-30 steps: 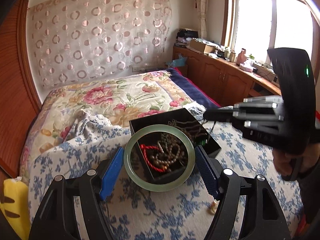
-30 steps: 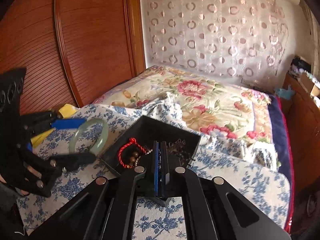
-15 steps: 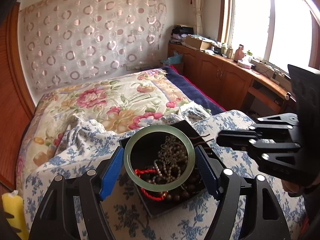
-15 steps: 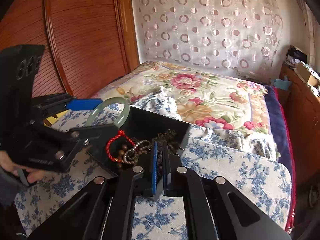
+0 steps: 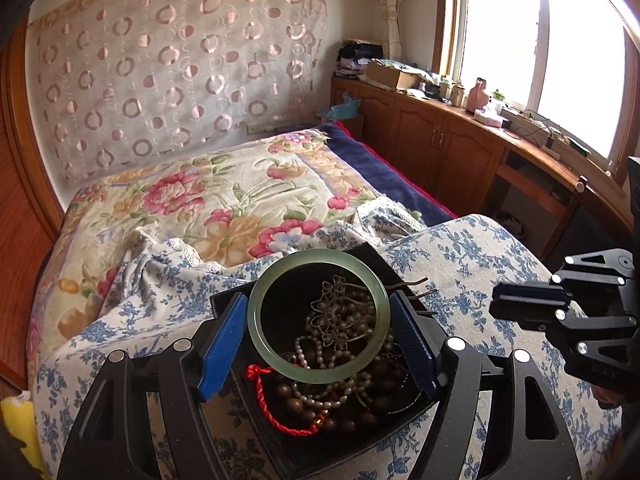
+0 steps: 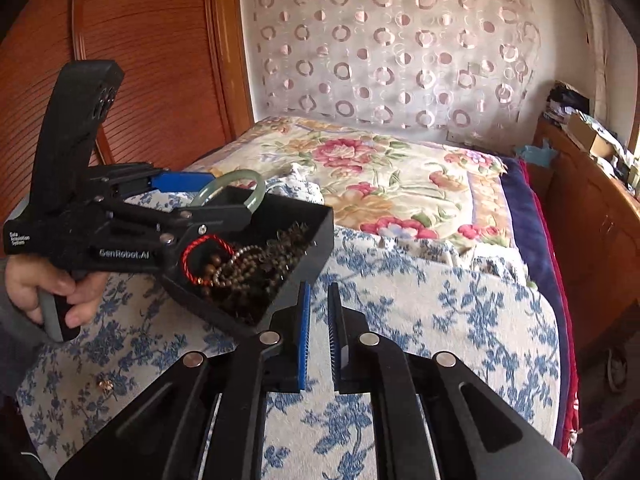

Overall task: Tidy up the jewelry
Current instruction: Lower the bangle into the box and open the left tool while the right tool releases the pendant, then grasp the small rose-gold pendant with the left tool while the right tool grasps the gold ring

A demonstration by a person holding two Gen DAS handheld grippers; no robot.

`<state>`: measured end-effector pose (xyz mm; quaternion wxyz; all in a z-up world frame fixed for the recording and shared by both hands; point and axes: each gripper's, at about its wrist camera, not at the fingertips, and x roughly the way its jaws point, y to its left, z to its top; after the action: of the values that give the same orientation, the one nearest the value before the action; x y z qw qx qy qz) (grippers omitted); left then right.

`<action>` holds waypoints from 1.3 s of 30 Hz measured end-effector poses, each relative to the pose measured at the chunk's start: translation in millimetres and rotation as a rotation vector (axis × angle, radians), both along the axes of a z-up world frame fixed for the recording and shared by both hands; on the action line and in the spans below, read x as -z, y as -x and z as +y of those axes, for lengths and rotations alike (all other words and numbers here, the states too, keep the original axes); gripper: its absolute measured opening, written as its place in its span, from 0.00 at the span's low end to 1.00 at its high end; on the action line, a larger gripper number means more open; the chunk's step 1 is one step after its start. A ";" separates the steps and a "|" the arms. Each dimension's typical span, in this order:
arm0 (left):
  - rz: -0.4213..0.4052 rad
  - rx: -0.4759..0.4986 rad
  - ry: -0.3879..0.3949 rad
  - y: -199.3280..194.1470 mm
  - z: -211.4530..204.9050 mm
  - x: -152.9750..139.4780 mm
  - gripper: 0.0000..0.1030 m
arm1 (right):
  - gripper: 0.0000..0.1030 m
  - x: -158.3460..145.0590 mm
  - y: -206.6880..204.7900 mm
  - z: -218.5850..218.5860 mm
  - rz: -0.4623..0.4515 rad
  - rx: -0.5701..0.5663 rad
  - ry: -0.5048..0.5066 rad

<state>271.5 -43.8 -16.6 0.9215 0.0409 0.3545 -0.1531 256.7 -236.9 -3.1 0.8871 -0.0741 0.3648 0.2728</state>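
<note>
My left gripper (image 5: 318, 322) is shut on a pale green jade bangle (image 5: 276, 358) and holds it just above a black jewelry box (image 5: 360, 446). The box holds a red cord bracelet (image 5: 276, 412), brown bead strings (image 5: 320, 392) and a metal ornament. In the right wrist view the bangle (image 6: 256, 190) hangs over the box (image 6: 316, 240) at its far left corner, held by the left gripper (image 6: 224, 196). My right gripper (image 6: 318, 292) is empty, its jaws a narrow gap apart, just right of the box's near corner.
The box sits on a blue-flowered cloth (image 6: 460, 320) over a bed with a floral quilt (image 5: 224, 200). A small gold trinket (image 6: 105, 385) lies on the cloth at the left. A wooden headboard (image 6: 160, 60) is left, wooden cabinets (image 5: 440, 148) right.
My left gripper has carried the bangle forward over the box and lowered it. My right gripper has drawn back to the right, off the box, and its jaws have parted slightly.
</note>
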 end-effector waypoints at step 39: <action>0.140 -0.109 -0.008 148.7 70.3 52.3 0.89 | 0.29 59.3 95.3 76.4 0.101 -0.202 0.157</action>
<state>122.8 26.5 -68.9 0.9013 0.0146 0.4205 -0.1035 161.5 -160.5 -62.4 0.8271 -0.1658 0.4201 0.3346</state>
